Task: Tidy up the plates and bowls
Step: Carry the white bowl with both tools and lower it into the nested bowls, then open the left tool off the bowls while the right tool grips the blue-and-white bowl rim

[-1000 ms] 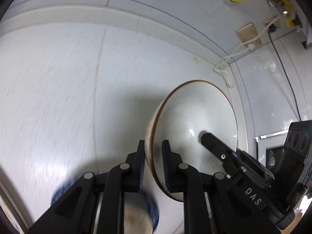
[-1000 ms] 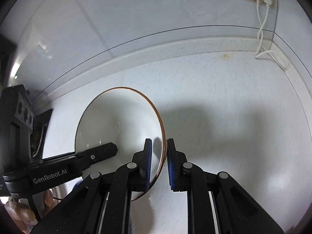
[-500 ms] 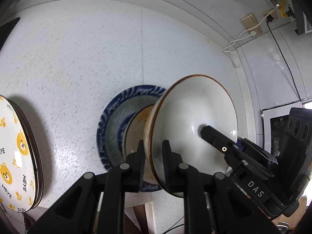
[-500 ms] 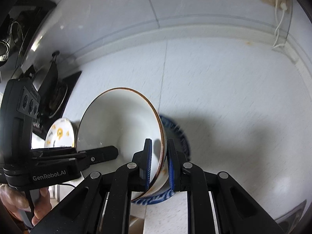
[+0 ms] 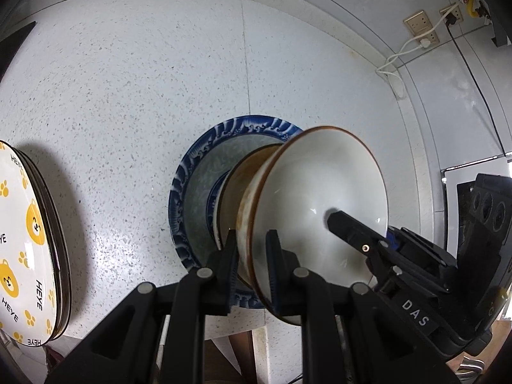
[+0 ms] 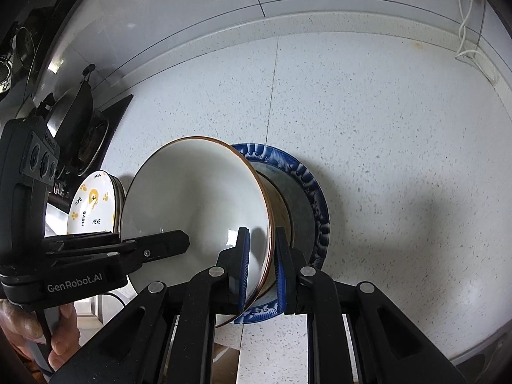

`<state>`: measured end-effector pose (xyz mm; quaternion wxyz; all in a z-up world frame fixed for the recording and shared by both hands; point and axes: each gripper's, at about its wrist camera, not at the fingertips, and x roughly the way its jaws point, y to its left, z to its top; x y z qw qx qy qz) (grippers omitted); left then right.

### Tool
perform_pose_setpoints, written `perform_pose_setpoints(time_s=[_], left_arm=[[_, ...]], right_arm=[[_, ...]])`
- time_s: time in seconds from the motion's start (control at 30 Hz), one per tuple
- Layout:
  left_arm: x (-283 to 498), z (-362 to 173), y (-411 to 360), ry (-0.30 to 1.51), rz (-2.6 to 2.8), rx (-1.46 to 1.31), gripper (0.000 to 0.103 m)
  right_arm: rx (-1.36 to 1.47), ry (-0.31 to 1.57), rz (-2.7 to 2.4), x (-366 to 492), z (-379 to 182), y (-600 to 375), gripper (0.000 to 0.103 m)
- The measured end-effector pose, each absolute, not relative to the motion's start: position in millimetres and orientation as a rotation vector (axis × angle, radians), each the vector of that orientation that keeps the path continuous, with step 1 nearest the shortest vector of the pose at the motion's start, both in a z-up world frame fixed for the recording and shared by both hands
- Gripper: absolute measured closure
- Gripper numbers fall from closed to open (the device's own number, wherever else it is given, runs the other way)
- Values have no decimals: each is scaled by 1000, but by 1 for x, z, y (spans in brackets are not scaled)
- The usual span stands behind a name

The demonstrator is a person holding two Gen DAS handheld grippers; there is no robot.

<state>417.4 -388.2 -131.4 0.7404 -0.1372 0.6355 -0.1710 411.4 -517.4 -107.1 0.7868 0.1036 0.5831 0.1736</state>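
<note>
The white bowl (image 5: 320, 198) is held by both grippers, above the blue plate (image 5: 198, 172) that lies on the counter (image 5: 128, 96). The left gripper (image 5: 251, 256) is clamped on one side of its rim, the right gripper (image 6: 260, 265) on the opposite side. If the grips are released unevenly, the bowl could be tipped and knocked against the brown-rimmed bowl (image 5: 233, 192) under it.

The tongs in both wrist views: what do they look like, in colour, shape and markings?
Both are black plastic with silver pivot pins. The right tongs have ribbed blue pads and "DAS" printed on the body. The left tongs have "GenRobot.AI" printed on the body.
</note>
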Motion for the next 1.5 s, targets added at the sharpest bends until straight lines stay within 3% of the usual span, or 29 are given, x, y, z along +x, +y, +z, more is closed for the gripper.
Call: perform_pose_setpoints(time_s=[0.63,0.87,1.17,1.33,1.43,1.5], left_arm=[[429,-116,-392,1367,-315,-232,86],[435,-98,-383,1305,-317,-239,78],[427,-93,-380,1274,-317,-223,78],[421,-90,-377,1253,-319,-213,69],[416,-88,-373,1235,-326,-206,68],[413,-87,-369,1232,-327,-214,68]], right_arm=[[218,1277,379,419,-115,-514,90],[197,1283,374,426,-117,-508,90],[168,1254,358,424,-113,-505,89],[175,1235,365,422,-110,-507,85],[183,1213,356,423,-106,-509,74],[191,1197,360,424,-102,-510,73]])
